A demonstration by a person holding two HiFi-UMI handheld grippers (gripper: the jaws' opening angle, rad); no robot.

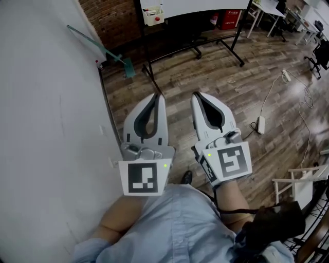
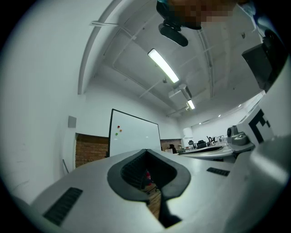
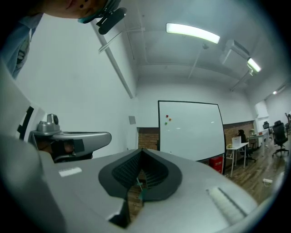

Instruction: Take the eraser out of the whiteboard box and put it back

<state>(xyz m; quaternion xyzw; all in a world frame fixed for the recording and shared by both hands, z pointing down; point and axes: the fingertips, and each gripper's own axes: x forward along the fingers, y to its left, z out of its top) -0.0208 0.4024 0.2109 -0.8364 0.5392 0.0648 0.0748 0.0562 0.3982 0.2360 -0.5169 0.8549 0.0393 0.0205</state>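
Note:
Both grippers are held side by side at waist height over the wooden floor, pointing toward a whiteboard [image 1: 195,5] on a wheeled stand across the room. A small white box with red on it [image 1: 153,14] hangs at the board's lower left; I cannot make out the eraser. My left gripper [image 1: 158,97] is shut with nothing in it. My right gripper [image 1: 198,95] is also shut and empty. The whiteboard [image 2: 134,136] stands far beyond the tips in the left gripper view, as does the whiteboard [image 3: 191,129] in the right gripper view.
A white wall [image 1: 46,128] runs along the left, with a green-headed pole [image 1: 110,51] leaning on it. The board's stand legs [image 1: 231,51] spread over the floor. A power strip [image 1: 260,124] with cable lies right. A white frame [image 1: 295,185] stands at the lower right.

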